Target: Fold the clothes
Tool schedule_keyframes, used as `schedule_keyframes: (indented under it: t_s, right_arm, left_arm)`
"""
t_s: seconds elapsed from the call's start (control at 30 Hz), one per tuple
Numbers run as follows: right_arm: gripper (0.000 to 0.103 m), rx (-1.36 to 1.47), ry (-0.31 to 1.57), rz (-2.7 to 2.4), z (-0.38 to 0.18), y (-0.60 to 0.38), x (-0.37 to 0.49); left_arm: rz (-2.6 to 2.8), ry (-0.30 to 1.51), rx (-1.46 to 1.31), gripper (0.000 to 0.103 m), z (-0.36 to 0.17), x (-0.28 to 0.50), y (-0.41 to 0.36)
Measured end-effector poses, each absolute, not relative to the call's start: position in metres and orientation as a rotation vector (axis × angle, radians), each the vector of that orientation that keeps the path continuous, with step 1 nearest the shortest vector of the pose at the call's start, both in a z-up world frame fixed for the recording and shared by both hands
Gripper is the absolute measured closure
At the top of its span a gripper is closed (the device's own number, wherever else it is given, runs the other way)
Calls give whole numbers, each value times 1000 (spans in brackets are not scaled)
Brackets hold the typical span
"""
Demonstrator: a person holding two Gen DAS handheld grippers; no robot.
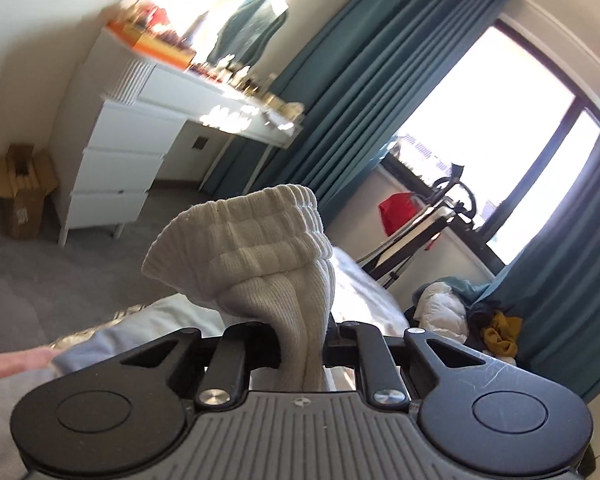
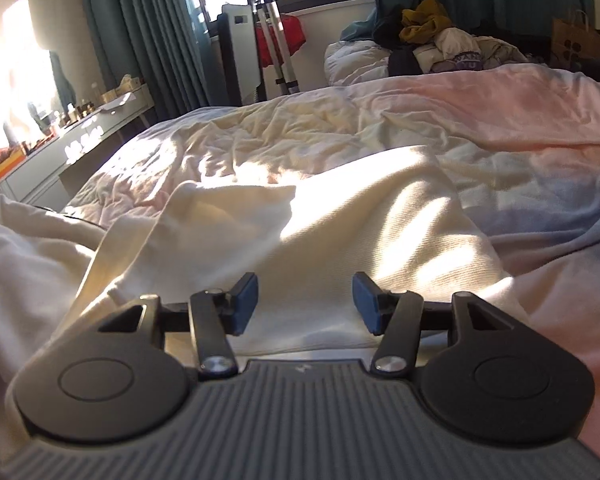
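Observation:
My left gripper [image 1: 300, 344] is shut on the ribbed cuff of a cream knit garment [image 1: 256, 256], lifted up high above the bed; the cuff stands bunched above the fingers and hides the pads. In the right wrist view the same cream garment [image 2: 300, 232] lies spread and rumpled on the bed [image 2: 500, 120]. My right gripper [image 2: 305, 304] is open and empty, its blue pads [image 2: 246, 300] just above the garment's near edge.
A white dresser and desk [image 1: 120, 152] with small items stand by the wall. Teal curtains [image 1: 360, 80] frame the window. A pile of clothes [image 2: 432, 40] lies at the bed's far end. A cardboard box [image 1: 20, 192] stands on the carpet.

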State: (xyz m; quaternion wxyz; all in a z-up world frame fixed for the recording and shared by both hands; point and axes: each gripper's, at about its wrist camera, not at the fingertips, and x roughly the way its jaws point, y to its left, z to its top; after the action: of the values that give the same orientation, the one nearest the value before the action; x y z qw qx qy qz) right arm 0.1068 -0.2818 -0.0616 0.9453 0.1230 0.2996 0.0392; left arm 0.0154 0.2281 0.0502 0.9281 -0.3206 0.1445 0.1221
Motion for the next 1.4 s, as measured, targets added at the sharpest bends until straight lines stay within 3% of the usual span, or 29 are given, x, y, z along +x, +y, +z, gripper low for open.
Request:
schedule_keyframes:
  t_s: [0.2, 0.47, 0.67, 0.9, 1.1, 1.4]
  right_arm:
    - [48, 290, 579, -66, -37, -314, 93]
    - [48, 433, 507, -155, 6, -382, 61]
    - [46, 600, 513, -169, -2, -423, 59]
    - [46, 819, 491, -161, -17, -469, 54]
    - [46, 1129, 547, 57, -46, -486, 66]
    - [46, 1474, 616, 348, -80, -476, 95]
  left_arm:
    - [138, 177, -473, 88, 125, 21, 119]
    - [-27, 136, -326, 89, 169, 58, -41]
    - [-188, 187, -145, 90, 146, 75, -173]
    - [-341, 335, 126, 90, 50, 71, -283]
    - [-386, 372, 223, 91, -9, 65, -300]
    - [-415, 377, 232, 90, -16, 29, -236]
